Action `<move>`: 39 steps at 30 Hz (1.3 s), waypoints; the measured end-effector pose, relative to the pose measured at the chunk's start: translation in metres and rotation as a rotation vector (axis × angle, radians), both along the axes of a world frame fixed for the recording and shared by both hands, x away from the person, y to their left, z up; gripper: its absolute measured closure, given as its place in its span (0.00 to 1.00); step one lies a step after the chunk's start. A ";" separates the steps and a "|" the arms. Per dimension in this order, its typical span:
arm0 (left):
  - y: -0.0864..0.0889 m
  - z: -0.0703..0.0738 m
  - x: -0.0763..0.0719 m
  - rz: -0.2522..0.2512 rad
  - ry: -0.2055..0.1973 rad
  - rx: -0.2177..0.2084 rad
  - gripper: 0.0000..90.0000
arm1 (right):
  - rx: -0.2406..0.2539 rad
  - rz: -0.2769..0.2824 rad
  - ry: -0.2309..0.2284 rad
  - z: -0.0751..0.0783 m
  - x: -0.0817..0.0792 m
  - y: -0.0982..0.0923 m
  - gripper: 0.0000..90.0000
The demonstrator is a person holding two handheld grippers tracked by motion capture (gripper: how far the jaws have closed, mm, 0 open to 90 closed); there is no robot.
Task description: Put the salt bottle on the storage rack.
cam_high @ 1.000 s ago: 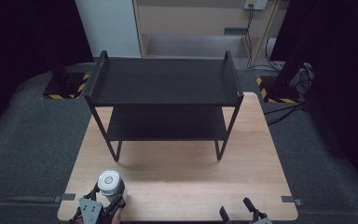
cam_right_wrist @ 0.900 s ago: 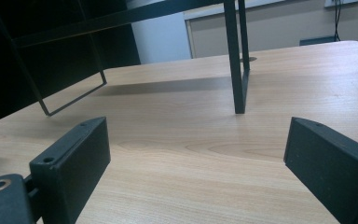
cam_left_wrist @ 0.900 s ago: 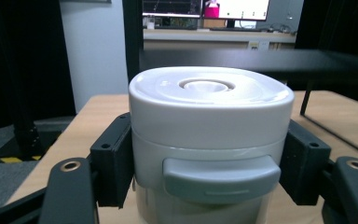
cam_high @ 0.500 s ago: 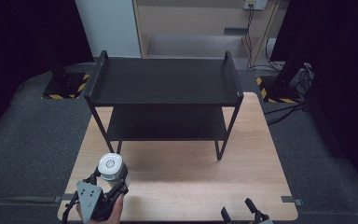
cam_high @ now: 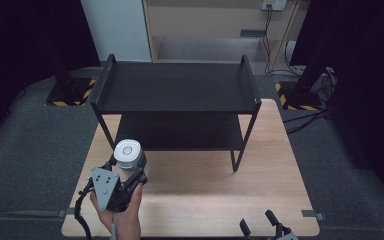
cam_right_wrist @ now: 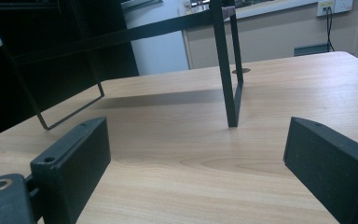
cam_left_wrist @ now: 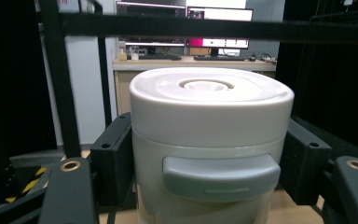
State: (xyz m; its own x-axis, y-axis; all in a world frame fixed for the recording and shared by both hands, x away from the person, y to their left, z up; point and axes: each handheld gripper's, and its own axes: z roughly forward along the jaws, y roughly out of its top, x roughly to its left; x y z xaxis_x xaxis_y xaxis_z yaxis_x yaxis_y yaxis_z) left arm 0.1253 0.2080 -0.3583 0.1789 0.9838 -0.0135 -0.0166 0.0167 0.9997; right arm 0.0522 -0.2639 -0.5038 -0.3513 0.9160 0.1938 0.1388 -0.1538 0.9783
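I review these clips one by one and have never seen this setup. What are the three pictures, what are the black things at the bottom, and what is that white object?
No robot here: a person holds a hand-operated two-jaw gripper in each hand. The high view looks down on a wooden table bearing a black two-tier shelf, both tiers bare. The other two pictures come from cameras riding on the grippers, so the black blocks at the bottom are each gripper's own jaws. The left gripper, with the hand behind it, is closed on a white lidded canister, one jaw on each side; from above the canister sits near the shelf's front left leg. The right gripper is open and empty, low over the table's near right edge.
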 end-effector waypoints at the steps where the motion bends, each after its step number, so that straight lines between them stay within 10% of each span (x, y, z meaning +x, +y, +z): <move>1: -0.001 0.002 0.003 -0.002 0.001 0.003 0.34 | 0.001 0.000 0.001 0.001 0.000 0.000 0.08; 39: -0.034 0.008 0.097 0.042 0.054 0.038 0.34 | 0.006 -0.035 0.018 -0.001 0.023 -0.013 0.08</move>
State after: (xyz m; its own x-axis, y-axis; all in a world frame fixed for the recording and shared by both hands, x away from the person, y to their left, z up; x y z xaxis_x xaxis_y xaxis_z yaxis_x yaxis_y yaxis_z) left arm 0.2223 0.1737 -0.3503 0.1373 0.9904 0.0158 0.0373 -0.0211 0.9991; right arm 0.0747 -0.2774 -0.5049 -0.3159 0.9263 0.2055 0.1507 -0.1649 0.9747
